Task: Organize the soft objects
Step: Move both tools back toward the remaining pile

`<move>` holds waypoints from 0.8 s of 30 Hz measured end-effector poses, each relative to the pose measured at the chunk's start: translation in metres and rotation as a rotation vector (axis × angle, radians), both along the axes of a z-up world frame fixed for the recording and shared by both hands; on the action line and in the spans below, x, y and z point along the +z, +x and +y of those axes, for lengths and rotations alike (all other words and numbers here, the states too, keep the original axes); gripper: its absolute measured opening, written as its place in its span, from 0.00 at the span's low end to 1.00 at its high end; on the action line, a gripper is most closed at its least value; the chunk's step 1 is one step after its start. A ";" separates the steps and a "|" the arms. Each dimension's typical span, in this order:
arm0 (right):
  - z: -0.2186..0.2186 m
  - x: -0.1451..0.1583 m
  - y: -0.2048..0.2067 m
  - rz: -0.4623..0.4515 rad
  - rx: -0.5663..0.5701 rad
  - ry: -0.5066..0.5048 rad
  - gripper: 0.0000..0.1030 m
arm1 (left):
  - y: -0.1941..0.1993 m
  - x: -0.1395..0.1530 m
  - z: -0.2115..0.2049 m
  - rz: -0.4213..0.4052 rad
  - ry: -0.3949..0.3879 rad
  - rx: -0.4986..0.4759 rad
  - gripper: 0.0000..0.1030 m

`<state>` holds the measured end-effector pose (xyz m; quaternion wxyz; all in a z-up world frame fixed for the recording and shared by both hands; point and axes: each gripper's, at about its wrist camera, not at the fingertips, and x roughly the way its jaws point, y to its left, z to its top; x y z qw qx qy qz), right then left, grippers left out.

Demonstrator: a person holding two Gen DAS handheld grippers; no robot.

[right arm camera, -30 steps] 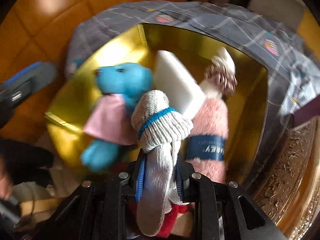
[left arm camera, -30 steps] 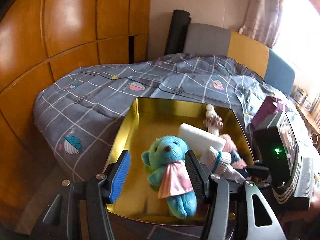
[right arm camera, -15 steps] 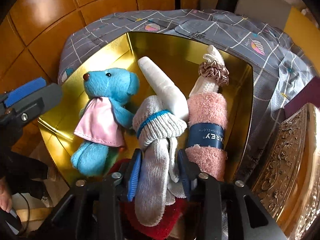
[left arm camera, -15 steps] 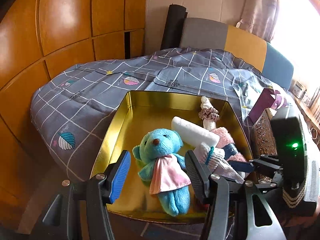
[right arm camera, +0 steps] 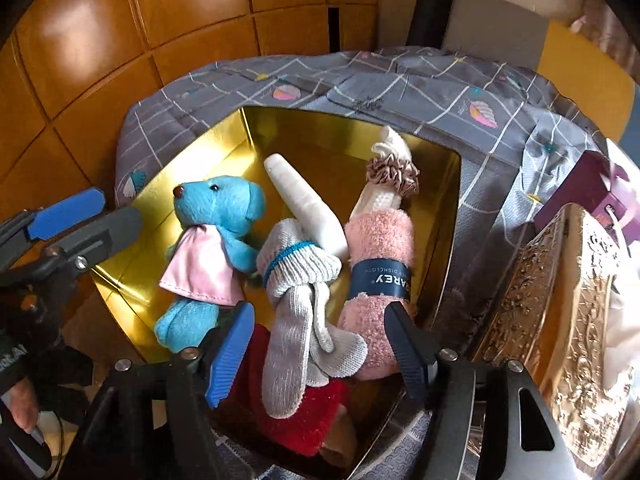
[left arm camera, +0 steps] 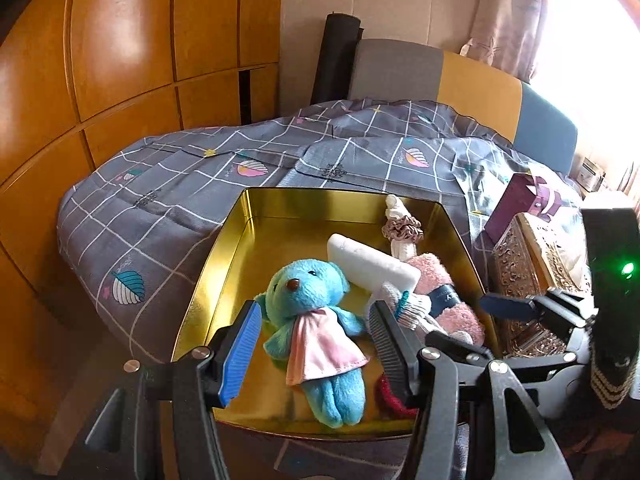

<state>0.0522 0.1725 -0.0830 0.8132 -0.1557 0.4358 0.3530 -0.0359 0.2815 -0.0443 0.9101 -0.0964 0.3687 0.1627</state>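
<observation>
A gold tin box (left arm camera: 256, 248) (right arm camera: 224, 148) sits on a grey quilt. In it lie a blue teddy bear with a pink cape (left arm camera: 312, 320) (right arm camera: 212, 236), a white foam block (left arm camera: 372, 266) (right arm camera: 304, 208), a grey knitted glove with a blue band (right arm camera: 300, 300) (left arm camera: 412, 308), a pink rolled dishcloth (right arm camera: 380, 256) (left arm camera: 444, 296), a white cloth with a brown scrunchie (right arm camera: 392, 172) (left arm camera: 402, 228) and a red cloth (right arm camera: 308, 412). My right gripper (right arm camera: 320, 352) is open, its fingers either side of the glove, not touching it. My left gripper (left arm camera: 314, 348) is open over the bear.
The grey checked quilt (left arm camera: 168, 204) covers the bed behind the box. An ornate gold lid (right arm camera: 560, 320) (left arm camera: 524, 280) lies right of the box, with a purple box (left arm camera: 520, 200) beyond. Wooden panels (left arm camera: 100, 80) stand at left.
My right gripper has opened and let go of the grey glove, which now lies in the box. Both grippers have drawn back from the box.
</observation>
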 end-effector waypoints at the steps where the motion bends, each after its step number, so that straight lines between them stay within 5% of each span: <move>1: -0.001 0.004 -0.001 -0.021 -0.010 0.001 0.67 | 0.000 0.000 -0.001 0.000 0.000 -0.001 0.55; 11: -0.012 0.042 -0.015 -0.251 -0.043 -0.011 0.79 | -0.003 0.007 -0.002 -0.017 0.004 -0.002 0.55; 24: -0.107 0.073 -0.004 -0.277 -0.211 0.085 0.79 | 0.004 0.016 -0.025 -0.033 0.023 -0.083 0.55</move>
